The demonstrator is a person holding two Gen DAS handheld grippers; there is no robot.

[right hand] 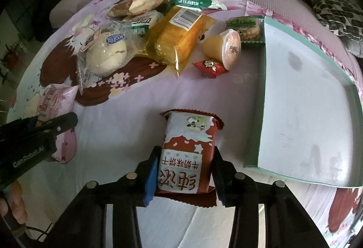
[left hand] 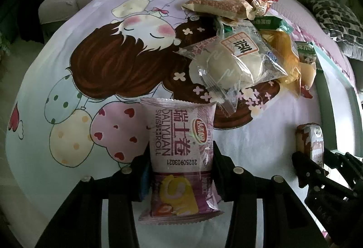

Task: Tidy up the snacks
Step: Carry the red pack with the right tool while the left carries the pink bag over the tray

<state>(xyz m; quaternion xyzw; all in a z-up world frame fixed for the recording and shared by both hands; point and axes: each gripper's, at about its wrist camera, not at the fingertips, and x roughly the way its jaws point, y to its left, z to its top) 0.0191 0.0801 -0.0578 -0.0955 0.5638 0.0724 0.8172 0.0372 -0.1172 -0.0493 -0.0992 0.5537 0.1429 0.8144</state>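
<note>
Pink-wrapped Swiss roll (left hand: pixel 181 152) sits pinched between the left gripper (left hand: pixel 181 170) pads; the right gripper (right hand: pixel 185 176) clamps a red biscuit pack (right hand: pixel 189 155), probably bound for the pale tray (right hand: pixel 306 111) to its right, snack pile (right hand: pixel 158 32) ahead.

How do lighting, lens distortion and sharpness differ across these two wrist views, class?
Left wrist view: dim, dark at the corners, the cartoon sheet bulges like a dome, print on the pink Swiss roll pack stays sharp. Right wrist view: similar fisheye curve, the pale green tray edges bow, soft sheen on the yellow cake wrapper.
</note>
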